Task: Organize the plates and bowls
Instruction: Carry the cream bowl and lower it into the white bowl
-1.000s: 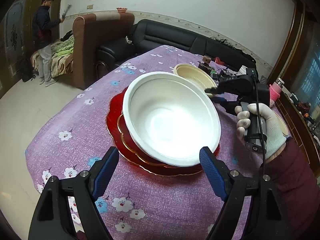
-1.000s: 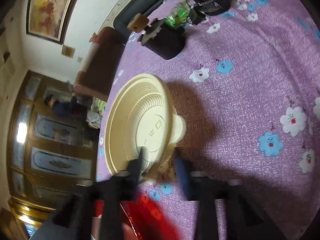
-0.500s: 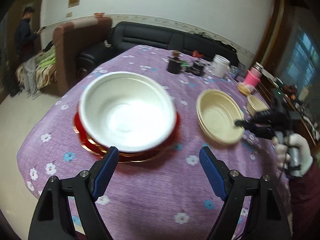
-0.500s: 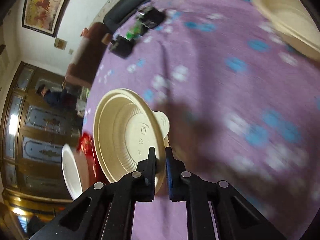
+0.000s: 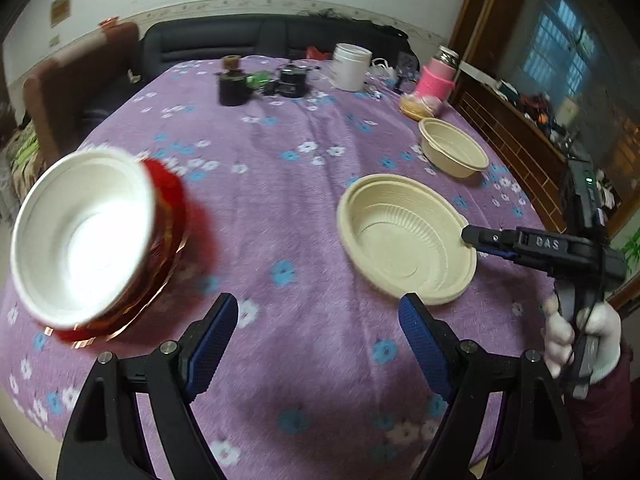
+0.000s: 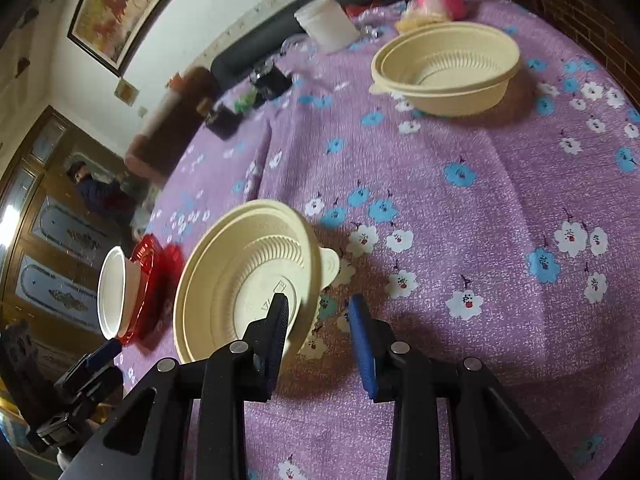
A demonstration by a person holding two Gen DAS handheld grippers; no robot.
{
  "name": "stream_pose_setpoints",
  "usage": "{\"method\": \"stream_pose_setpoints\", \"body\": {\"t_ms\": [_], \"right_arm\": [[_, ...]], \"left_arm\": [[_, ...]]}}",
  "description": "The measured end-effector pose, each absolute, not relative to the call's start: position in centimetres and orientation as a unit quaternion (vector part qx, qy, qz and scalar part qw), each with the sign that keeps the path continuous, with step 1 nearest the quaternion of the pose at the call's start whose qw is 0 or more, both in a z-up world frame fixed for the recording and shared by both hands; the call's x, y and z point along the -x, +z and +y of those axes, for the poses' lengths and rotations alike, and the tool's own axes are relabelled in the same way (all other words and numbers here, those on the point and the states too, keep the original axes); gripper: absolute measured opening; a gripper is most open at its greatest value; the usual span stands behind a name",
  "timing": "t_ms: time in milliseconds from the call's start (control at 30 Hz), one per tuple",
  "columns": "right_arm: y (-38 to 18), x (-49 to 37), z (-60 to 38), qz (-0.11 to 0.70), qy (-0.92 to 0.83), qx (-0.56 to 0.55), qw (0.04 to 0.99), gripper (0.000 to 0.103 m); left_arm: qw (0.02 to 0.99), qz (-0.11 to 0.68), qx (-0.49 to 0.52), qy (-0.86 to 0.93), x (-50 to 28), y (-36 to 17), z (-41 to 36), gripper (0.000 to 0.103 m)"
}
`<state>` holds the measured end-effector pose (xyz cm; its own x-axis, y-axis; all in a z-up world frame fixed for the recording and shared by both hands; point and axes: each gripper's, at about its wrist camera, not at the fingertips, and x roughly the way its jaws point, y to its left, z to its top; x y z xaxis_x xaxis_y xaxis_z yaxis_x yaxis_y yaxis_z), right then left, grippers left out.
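A cream plate (image 5: 404, 236) lies on the purple flowered tablecloth (image 5: 280, 184). My right gripper (image 6: 320, 316) is open, its jaws either side of the plate's near rim (image 6: 240, 280); it shows at the plate's right edge in the left wrist view (image 5: 480, 240). A white bowl (image 5: 76, 236) sits on a red plate (image 5: 168, 216) at the left. A cream bowl (image 5: 452, 152) stands farther right, also in the right wrist view (image 6: 448, 68). My left gripper (image 5: 316, 336) is open and empty above the cloth.
At the table's far end stand a black cup (image 5: 232, 84), a white jar (image 5: 352, 66), a pink bottle (image 5: 436, 80) and small clutter. A black sofa (image 5: 248, 40) and brown armchair (image 5: 76, 88) lie beyond. A person (image 6: 92, 184) stands by the door.
The right gripper, shut on the cream plate's rim half a second ago, has opened. The left gripper view has swung right, so the white bowl and red plate now sit at the left.
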<state>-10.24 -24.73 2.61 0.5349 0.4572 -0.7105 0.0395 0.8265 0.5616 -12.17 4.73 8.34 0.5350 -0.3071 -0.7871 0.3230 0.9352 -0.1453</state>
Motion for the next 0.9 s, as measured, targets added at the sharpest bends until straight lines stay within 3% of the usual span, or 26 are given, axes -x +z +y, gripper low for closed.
{"method": "stream_pose_setpoints", "body": {"t_ms": [100, 400, 467, 633, 900], "right_arm": [[2.5, 10.7, -24.7, 0.451, 0.123, -0.265, 0.843, 0.034], [0.9, 11.4, -24.0, 0.433, 0.136, -0.291, 0.842, 0.034], [0.8, 11.3, -23.6, 0.431, 0.139, -0.292, 0.842, 0.034], [1.0, 11.3, -22.4, 0.424, 0.142, -0.278, 0.850, 0.022], [3.8, 12.0, -19.6, 0.402, 0.142, -0.231, 0.875, 0.019]], "left_arm": [[0.875, 0.454, -0.024, -0.165, 10.5, 7.5, 3.0, 0.088], [0.836, 0.523, 0.020, -0.162, 4.4, 2.9, -0.4, 0.087], [0.825, 0.537, 0.039, -0.173, 4.1, 2.2, -0.4, 0.076], [0.821, 0.539, 0.034, -0.187, 4.3, 1.9, -0.1, 0.022], [0.846, 0.494, 0.046, -0.194, 6.9, 5.1, 2.5, 0.022]]}}
